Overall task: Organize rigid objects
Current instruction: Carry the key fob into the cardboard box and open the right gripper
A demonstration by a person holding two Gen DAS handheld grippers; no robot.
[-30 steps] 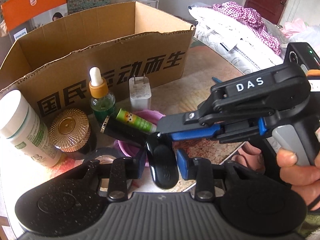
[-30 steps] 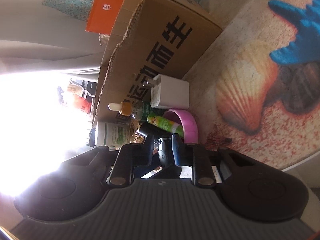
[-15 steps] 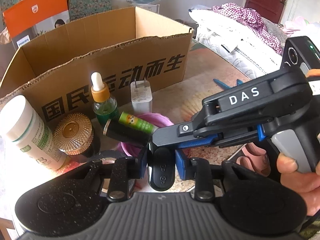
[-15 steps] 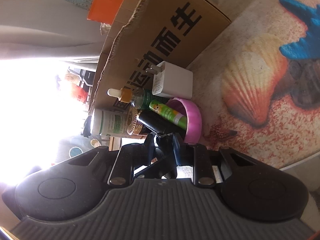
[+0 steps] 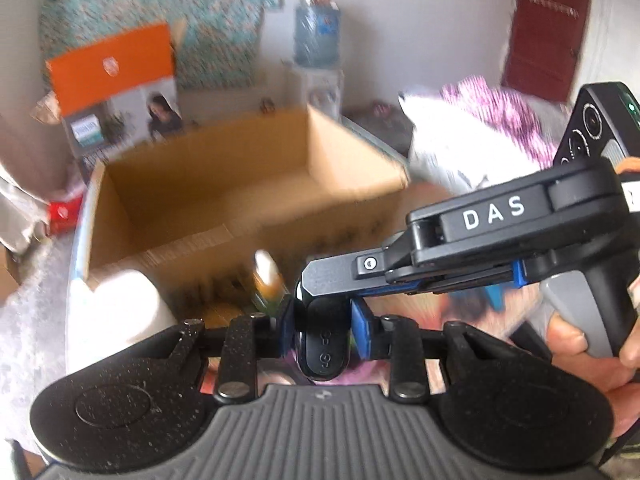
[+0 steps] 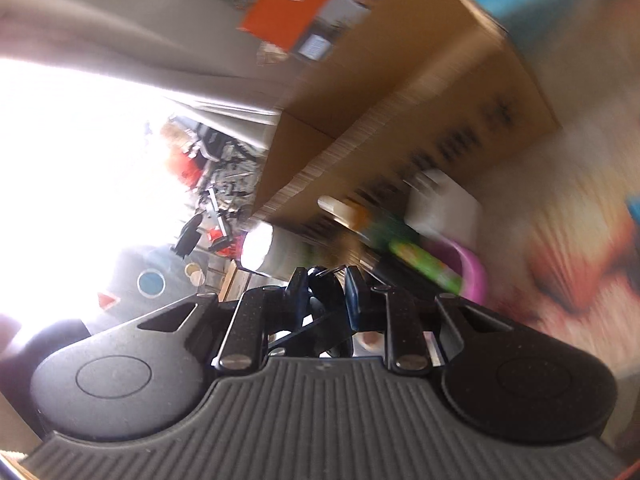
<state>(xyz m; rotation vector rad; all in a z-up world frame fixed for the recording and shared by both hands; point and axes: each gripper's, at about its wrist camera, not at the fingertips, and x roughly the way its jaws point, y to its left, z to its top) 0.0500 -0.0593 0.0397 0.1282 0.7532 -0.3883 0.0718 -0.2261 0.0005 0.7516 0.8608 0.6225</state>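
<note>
A black oval remote (image 5: 323, 346) hangs in the air, gripped from two sides. My left gripper (image 5: 324, 330) is shut on its lower body between the blue pads. My right gripper (image 5: 311, 294), marked DAS, comes in from the right and clamps its upper end. In the right wrist view the same dark remote (image 6: 326, 286) sits between my right gripper's (image 6: 326, 295) pads. Behind stands the open cardboard box (image 5: 248, 184), its inside visible and bare. Both views are blurred.
In front of the box (image 6: 400, 128) stand a white bottle (image 5: 120, 312), a dropper bottle (image 6: 352, 216), a white charger (image 6: 444, 204) and a pink bowl (image 6: 474, 270) holding a green tube (image 6: 424, 264). An orange carton (image 5: 112, 68) stands behind. A person's hand (image 5: 580, 344) holds the right gripper.
Both grippers have risen together with the black remote still held. The left view now looks over the box's front wall into it. The right view has rolled.
</note>
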